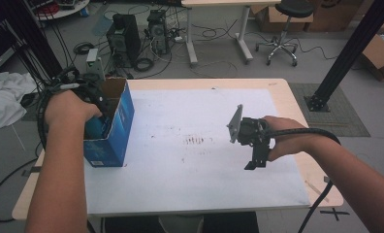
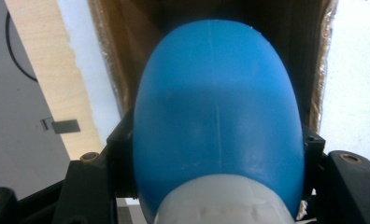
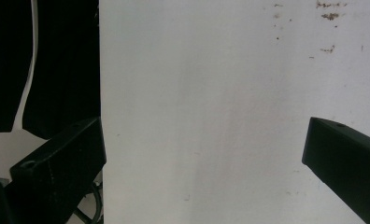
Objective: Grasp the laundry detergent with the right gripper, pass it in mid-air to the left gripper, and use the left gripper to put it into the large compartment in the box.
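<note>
High view | left tool (image 1: 94, 112) in box (image 1: 113, 127); right tool (image 1: 256, 162) mid-table (image 1: 190, 189)

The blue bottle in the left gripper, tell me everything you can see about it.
The blue bottle is smooth, rounded and egg-shaped, plastic by its look, with a faint seam down its middle and a white ribbed part at the near end. The left gripper holds it, one black jaw pressed against each side. It points into the open blue cardboard box at the table's left edge, with the brown inner walls around its far end. Whether it touches the box cannot be told.
</note>
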`<state>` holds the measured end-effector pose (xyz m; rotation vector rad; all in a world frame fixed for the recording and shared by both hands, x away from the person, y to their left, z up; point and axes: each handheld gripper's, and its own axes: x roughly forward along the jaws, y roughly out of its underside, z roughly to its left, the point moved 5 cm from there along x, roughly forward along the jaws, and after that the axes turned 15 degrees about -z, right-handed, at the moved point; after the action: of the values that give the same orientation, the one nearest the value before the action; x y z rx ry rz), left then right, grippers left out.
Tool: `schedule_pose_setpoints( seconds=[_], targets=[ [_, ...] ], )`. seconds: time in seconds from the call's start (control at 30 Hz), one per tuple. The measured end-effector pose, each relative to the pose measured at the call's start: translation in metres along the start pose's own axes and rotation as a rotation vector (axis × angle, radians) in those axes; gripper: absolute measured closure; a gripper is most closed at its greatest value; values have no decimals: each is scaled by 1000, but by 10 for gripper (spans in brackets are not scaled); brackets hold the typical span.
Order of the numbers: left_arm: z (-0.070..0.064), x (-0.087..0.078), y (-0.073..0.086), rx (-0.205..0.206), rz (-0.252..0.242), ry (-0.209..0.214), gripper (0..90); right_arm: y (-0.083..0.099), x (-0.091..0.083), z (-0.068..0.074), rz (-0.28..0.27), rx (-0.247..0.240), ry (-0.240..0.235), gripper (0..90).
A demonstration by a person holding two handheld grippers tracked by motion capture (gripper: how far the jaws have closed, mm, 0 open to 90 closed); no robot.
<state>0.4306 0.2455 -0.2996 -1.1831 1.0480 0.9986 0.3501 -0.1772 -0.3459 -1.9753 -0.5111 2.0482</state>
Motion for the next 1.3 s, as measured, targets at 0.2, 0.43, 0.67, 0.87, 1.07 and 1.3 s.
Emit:
schedule_pose_setpoints(
  seconds=[0.2, 0.43, 0.67, 0.87, 1.07, 1.3],
  targets=[
    [-3, 10, 1, 7, -3, 7, 382, -3, 2, 0, 15, -4, -9, 0],
    [-3, 23, 3, 14, -5, 3, 382, -2, 3, 0, 27, -4, -18, 0],
    [-3, 39, 5, 14, -19, -15, 382, -3, 3, 1, 20, -2, -19, 0],
    [1, 39, 6, -4, -20, -3, 383, -2, 3, 0, 13, 0, -20, 0],
    [0, 40, 5, -5, -21, -7, 381, -2, 3, -1, 11, 5, -18, 0],
    [1, 40, 5, -10, -21, -1, 380, -3, 3, -1, 11, 7, -18, 0]
  ],
)
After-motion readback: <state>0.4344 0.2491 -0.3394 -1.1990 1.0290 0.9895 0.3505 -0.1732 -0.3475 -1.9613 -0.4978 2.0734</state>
